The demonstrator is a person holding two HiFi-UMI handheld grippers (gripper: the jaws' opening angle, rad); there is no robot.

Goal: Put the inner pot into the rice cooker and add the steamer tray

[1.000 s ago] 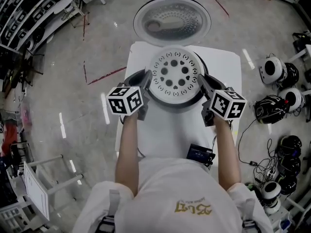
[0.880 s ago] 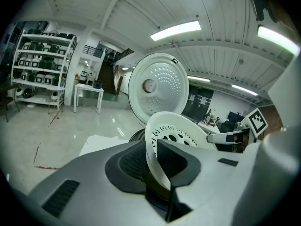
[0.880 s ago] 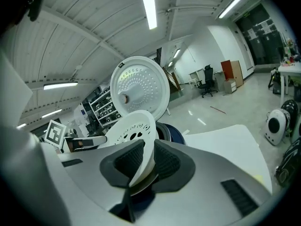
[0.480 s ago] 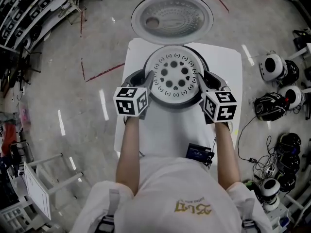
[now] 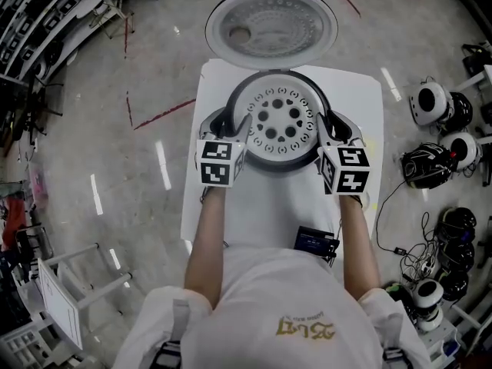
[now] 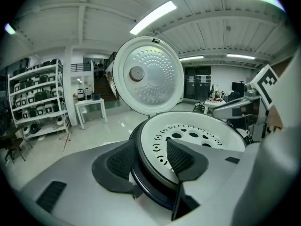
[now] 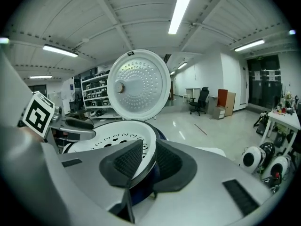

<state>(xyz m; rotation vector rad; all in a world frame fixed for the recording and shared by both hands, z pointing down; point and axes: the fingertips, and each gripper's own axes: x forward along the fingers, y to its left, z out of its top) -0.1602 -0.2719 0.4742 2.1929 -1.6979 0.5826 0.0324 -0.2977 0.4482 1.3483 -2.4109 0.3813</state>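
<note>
The rice cooker [image 5: 288, 164] stands on the white table with its round lid [image 5: 270, 23] tipped open at the back. The white perforated steamer tray [image 5: 280, 121] lies in its mouth, over a dark rim [image 6: 146, 188]. My left gripper [image 5: 234, 123] straddles the tray's left edge; its jaws are opening and stand well apart from the rim [image 6: 150, 159]. My right gripper [image 5: 327, 127] straddles the right edge; its jaws are closing, with the tray's rim [image 7: 146, 160] between the pads and a thin gap showing. The tray [image 7: 113, 142] sits level.
A small black device [image 5: 317, 242] lies on the white table [image 5: 261, 214] near the front edge. Round helmet-like units [image 5: 434, 110] and cables sit on the floor to the right. Shelving [image 5: 46, 21] stands at the left.
The tray has settled lower in the cooker. Both marker cubes have rolled and drawn in towards the cooker, the left one more. The left jaws have spread off the rim.
</note>
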